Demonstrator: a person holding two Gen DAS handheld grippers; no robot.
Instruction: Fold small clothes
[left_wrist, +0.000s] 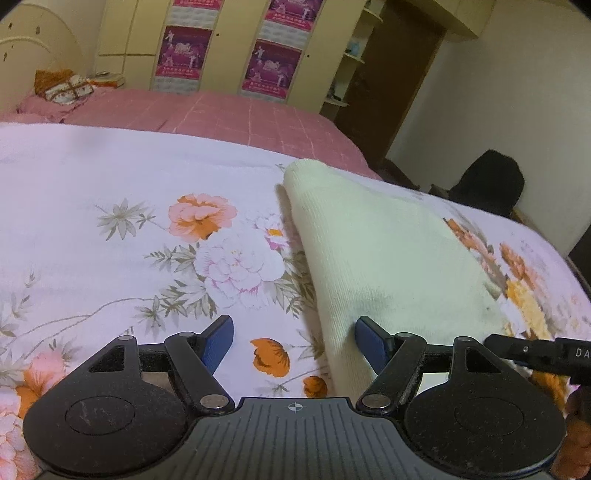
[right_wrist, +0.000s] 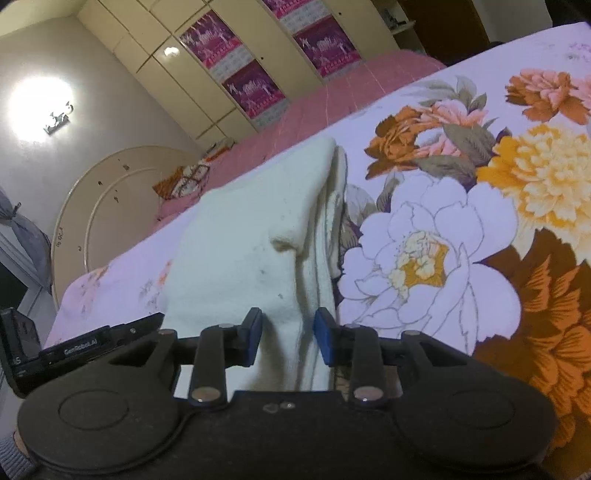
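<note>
A cream knitted garment (left_wrist: 373, 251) lies folded on the floral bedsheet (left_wrist: 110, 206), near the bed's edge, with a pink checked blanket (left_wrist: 221, 110) farther back. The right tool (right_wrist: 287, 338) sits low over the garment's near end, its blue pads narrowly parted with the folded edge between them, not pressing it. The left tool (left_wrist: 294, 341) stands wide, holding nothing, its right pad (left_wrist: 371, 341) at the garment's left edge, over the sheet.
</note>
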